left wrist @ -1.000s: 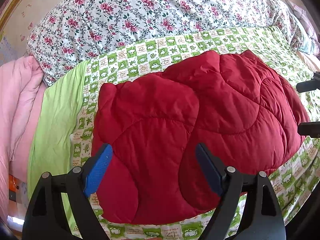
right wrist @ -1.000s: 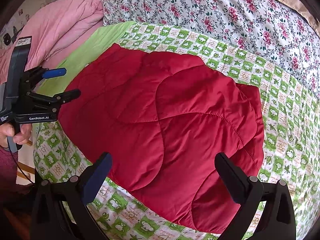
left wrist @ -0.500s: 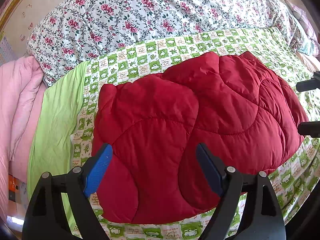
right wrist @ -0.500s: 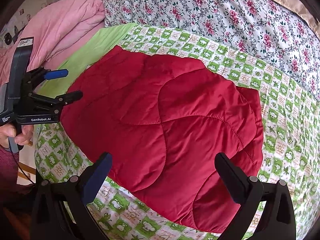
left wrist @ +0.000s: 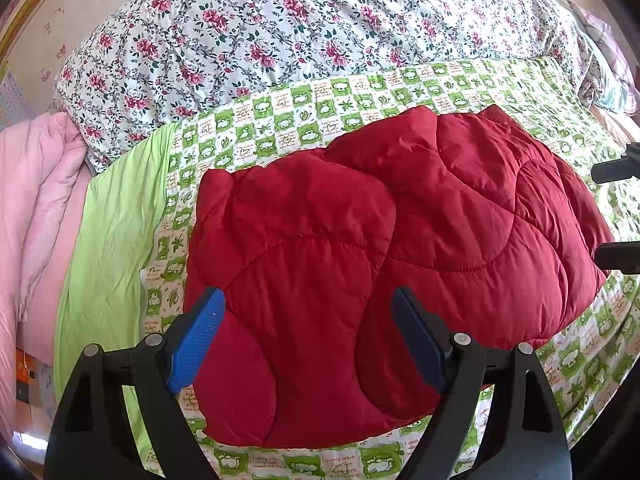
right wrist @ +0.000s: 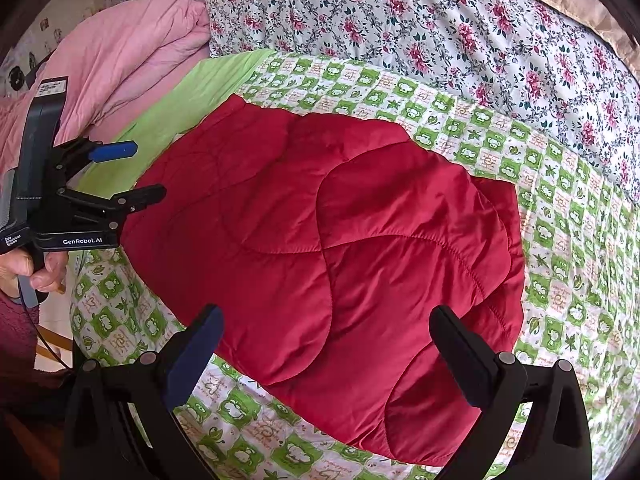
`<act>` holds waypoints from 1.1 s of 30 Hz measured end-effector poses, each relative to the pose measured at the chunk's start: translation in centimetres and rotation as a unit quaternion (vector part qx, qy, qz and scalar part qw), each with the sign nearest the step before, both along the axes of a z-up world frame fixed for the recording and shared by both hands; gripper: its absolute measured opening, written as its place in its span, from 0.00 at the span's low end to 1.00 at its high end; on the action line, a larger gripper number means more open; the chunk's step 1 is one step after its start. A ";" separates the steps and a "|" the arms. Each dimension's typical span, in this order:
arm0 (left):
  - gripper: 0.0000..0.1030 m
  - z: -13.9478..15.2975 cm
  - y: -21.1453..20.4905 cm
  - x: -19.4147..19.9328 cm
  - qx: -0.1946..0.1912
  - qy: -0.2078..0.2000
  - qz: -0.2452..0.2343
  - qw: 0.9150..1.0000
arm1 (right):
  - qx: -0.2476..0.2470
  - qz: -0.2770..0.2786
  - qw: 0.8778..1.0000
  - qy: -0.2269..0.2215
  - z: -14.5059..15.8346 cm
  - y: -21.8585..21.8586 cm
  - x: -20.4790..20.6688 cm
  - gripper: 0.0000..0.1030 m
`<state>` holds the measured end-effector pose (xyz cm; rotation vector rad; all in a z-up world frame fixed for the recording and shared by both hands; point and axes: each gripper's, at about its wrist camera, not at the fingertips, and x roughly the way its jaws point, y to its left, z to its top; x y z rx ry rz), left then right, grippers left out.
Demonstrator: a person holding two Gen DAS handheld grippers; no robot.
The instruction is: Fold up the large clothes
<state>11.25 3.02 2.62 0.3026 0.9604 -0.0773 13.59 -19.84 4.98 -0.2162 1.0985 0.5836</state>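
Observation:
A red quilted puffy jacket (left wrist: 380, 240) lies folded into a rough rectangle on the green-and-white checked bed sheet (left wrist: 320, 108); it also fills the middle of the right wrist view (right wrist: 328, 248). My left gripper (left wrist: 308, 332) is open and empty, held above the jacket's near left part. My right gripper (right wrist: 332, 356) is open and empty above the jacket's near right edge. The left gripper also shows in the right wrist view (right wrist: 140, 172), open beside the jacket's left end. The right gripper's fingertips (left wrist: 616, 170) show at the right edge of the left wrist view.
A floral quilt (left wrist: 280, 32) is heaped behind the jacket. A pink duvet (right wrist: 120, 52) and a plain lime-green sheet (left wrist: 112, 240) lie to the left. The bed's front edge runs just below both grippers.
Both grippers have drawn back and up slightly from the jacket. The jacket has not moved and both grippers stay open.

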 end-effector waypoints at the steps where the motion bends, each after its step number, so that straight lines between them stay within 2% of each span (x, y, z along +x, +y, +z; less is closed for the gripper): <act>1: 0.83 0.0 0.0 0.0 0.000 0.000 0.000 1.000 | 0.000 0.000 1.000 0.000 0.0 0.0 0.0 1.00; 33: 0.83 0.1 -0.3 -0.2 0.001 -0.004 -0.002 1.000 | 0.001 0.002 1.000 -0.008 0.7 0.2 -0.1 1.00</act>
